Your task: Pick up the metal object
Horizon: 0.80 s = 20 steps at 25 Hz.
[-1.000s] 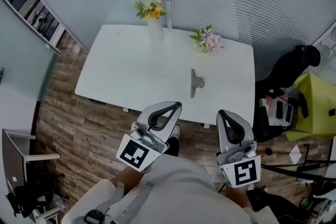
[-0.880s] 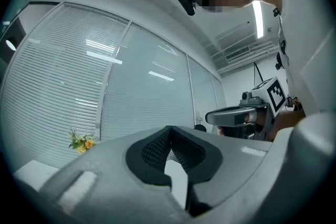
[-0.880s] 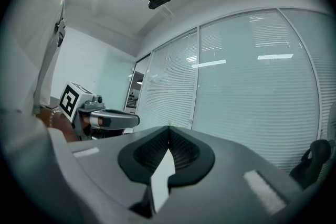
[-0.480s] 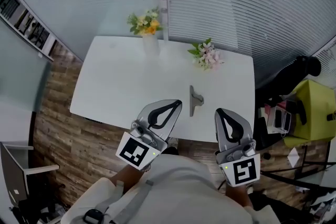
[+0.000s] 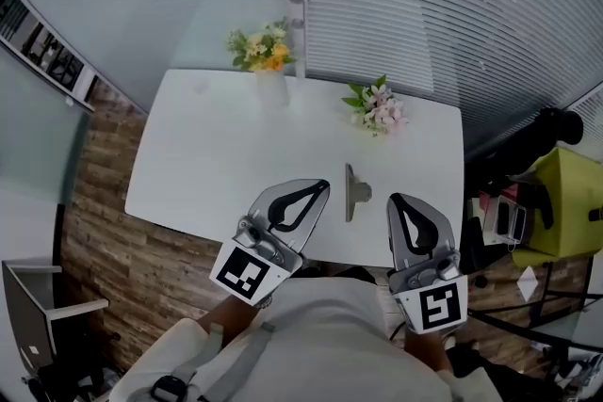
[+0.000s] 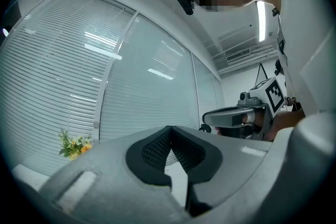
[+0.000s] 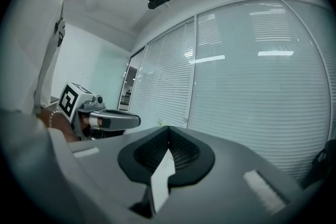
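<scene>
Closer than a second ago, the white rectangular counter (image 5: pixel 217 155) now reaches under the tips of the left tool (image 5: pixel 324 186) and right tool (image 5: pixel 397 200), each with jaws pressed together on nothing. Beyond them stand yellow flowers (image 5: pixel 259 47) and pink flowers (image 5: pixel 379 108). A flat grey metal object (image 5: pixel 355 192) lies on the counter between the tool tips, touching neither.

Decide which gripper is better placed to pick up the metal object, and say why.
Probably left: the left gripper angles toward the metal object, its tips slightly nearer than those of the right gripper. Both are shut.
</scene>
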{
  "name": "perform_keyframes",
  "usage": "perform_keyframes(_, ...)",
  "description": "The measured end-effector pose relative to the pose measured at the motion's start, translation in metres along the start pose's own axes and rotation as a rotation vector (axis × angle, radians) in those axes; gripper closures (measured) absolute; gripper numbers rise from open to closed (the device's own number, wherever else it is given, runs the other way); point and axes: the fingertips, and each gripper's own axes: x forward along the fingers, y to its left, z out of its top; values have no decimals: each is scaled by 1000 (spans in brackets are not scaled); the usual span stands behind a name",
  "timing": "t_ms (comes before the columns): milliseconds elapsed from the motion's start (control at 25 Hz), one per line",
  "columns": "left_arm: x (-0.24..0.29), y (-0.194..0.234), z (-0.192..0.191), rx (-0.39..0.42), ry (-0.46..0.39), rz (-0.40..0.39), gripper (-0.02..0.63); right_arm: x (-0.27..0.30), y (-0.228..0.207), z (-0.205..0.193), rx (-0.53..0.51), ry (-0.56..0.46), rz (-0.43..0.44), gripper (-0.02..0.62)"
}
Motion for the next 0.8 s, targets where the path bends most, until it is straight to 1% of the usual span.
perform_keyframes(360,7,12,-7,-14,7,2,600,13,-6,-4,-9,14,-5,592)
perform_keyframes(480,8,14,-8,-15,3,3,601,14,-9,-7,-47,8,2,592)
perform_keyframes(560,9,13,-9,-16,1,2,600,13,-10,-13,-59,18,7,592)
perform_keyframes(800,8,11,-8,-16,4,-10,600,18,-14,-40,-22,71,2,591)
